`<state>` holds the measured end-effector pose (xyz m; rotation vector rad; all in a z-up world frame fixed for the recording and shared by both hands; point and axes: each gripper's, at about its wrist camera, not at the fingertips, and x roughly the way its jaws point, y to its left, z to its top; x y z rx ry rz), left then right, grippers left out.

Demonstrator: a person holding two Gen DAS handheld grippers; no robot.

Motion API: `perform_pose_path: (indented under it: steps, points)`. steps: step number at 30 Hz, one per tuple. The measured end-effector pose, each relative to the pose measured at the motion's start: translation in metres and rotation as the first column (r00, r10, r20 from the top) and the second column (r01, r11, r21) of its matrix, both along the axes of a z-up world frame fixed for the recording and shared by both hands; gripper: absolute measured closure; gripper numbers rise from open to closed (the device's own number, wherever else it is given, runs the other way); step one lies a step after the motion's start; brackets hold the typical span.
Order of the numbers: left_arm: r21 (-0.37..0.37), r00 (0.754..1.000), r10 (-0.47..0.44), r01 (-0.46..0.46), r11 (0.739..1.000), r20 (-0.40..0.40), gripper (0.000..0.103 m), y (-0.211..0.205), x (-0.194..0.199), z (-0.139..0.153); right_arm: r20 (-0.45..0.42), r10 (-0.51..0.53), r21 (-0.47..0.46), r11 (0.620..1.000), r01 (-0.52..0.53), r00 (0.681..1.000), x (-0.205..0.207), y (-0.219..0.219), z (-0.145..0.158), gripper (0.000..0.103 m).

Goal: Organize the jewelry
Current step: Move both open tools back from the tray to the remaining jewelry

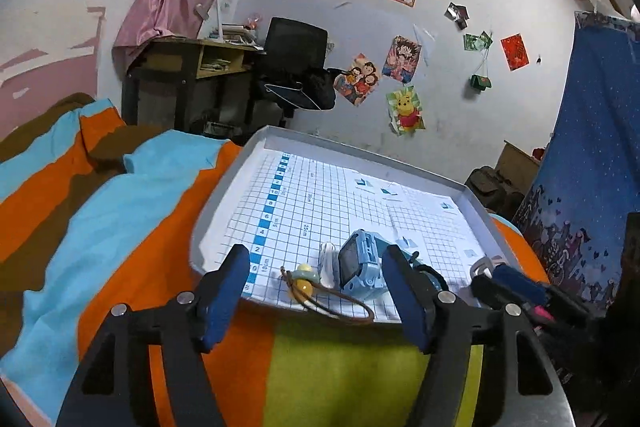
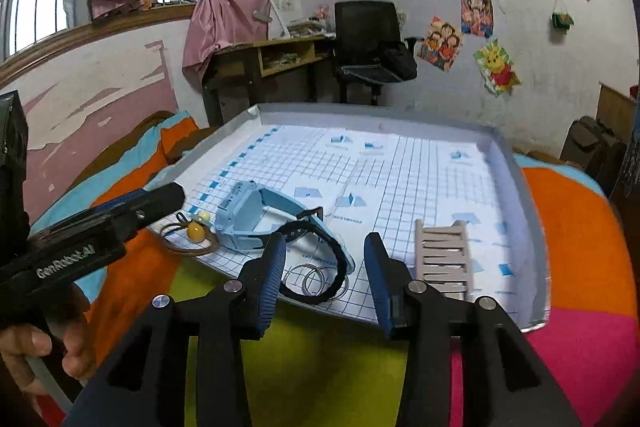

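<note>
A shallow grey tray (image 1: 256, 143) (image 2: 532, 195) lined with blue grid paper lies on a striped bedspread. At its near edge lie a brown cord with yellow and pale beads (image 1: 304, 281) (image 2: 195, 228), a light blue watch (image 1: 360, 265) (image 2: 244, 215), a black band (image 2: 338, 263), two silver rings (image 2: 314, 279) and a beige claw hair clip (image 2: 442, 259). My left gripper (image 1: 320, 279) is open, just short of the cord and watch. My right gripper (image 2: 326, 255) is open, its fingers either side of the black band and rings. It also shows in the left wrist view (image 1: 516, 277).
The bedspread (image 1: 100, 227) (image 2: 580, 247) has orange, blue, brown, green and pink patches. Beyond the bed stand a wooden desk (image 1: 192, 67) and a black office chair (image 2: 368, 39) against a poster-covered wall. A blue patterned hanging (image 1: 592, 167) is at the right.
</note>
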<state>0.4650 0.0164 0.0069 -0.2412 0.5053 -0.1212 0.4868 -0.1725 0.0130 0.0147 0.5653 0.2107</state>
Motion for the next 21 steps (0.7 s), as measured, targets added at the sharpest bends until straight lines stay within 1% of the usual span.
perform_pose_path:
  steps: [1,3,4,5,6,7,8,9,12,14,16,18,21]
  points:
    - [0.006,1.000,0.002,-0.002,1.000,0.006,0.030,0.001,-0.005,0.003,0.010,-0.004,-0.001,1.000,0.004,1.000,-0.005,-0.002,0.005,0.067]
    - [0.011,0.999,0.012,-0.012,1.000,0.033,0.016,0.003,-0.017,0.010,0.029,-0.012,0.008,1.000,0.012,0.999,-0.014,-0.007,0.015,0.067]
    - [0.010,0.999,0.015,-0.015,1.000,0.046,0.014,0.004,-0.023,0.014,0.035,-0.014,0.013,1.000,0.014,0.999,-0.016,-0.008,0.020,0.065]
    - [0.010,0.998,0.017,-0.017,1.000,0.060,0.011,0.005,-0.032,0.019,0.045,-0.018,0.019,1.000,0.017,0.999,-0.023,-0.011,0.025,0.058]
    - [0.011,0.998,0.016,-0.017,1.000,0.067,0.008,0.006,-0.037,0.022,0.055,-0.021,0.023,1.000,0.020,0.998,-0.028,-0.013,0.029,0.053]
    - [0.014,0.997,0.016,-0.018,1.000,0.076,0.007,0.006,-0.044,0.026,0.071,-0.025,0.027,0.999,0.023,0.997,-0.037,-0.016,0.035,0.045]
    - [0.020,0.996,0.021,-0.023,1.000,0.089,0.004,0.007,-0.053,0.031,0.079,-0.026,0.029,0.999,0.024,0.997,-0.042,-0.017,0.039,0.040]
    - [0.022,0.995,0.026,-0.028,0.999,0.100,0.001,0.007,-0.060,0.035,0.088,-0.026,0.032,0.999,0.023,0.996,-0.049,-0.019,0.043,0.038]
    - [0.020,0.991,0.034,-0.037,0.999,0.133,0.000,0.010,-0.085,0.044,0.107,-0.027,0.049,0.999,0.022,0.994,-0.074,-0.025,0.057,0.028]
    - [0.028,0.989,0.034,-0.038,0.999,0.147,0.000,0.010,-0.103,0.050,0.114,-0.026,0.069,0.997,0.019,0.993,-0.089,-0.031,0.063,0.014]
    - [0.053,0.986,0.027,-0.037,0.998,0.163,0.000,0.007,-0.121,0.054,0.122,-0.021,0.087,0.996,0.010,0.992,-0.105,-0.037,0.068,0.010]
    - [0.066,0.984,0.019,-0.031,0.997,0.177,0.000,0.004,-0.139,0.057,0.135,-0.017,0.094,0.996,0.005,0.991,-0.125,-0.041,0.075,0.009]
    - [0.067,0.982,0.011,-0.024,0.997,0.187,0.000,0.002,-0.164,0.061,0.154,-0.016,0.099,0.995,0.001,0.988,-0.149,-0.046,0.079,0.006]
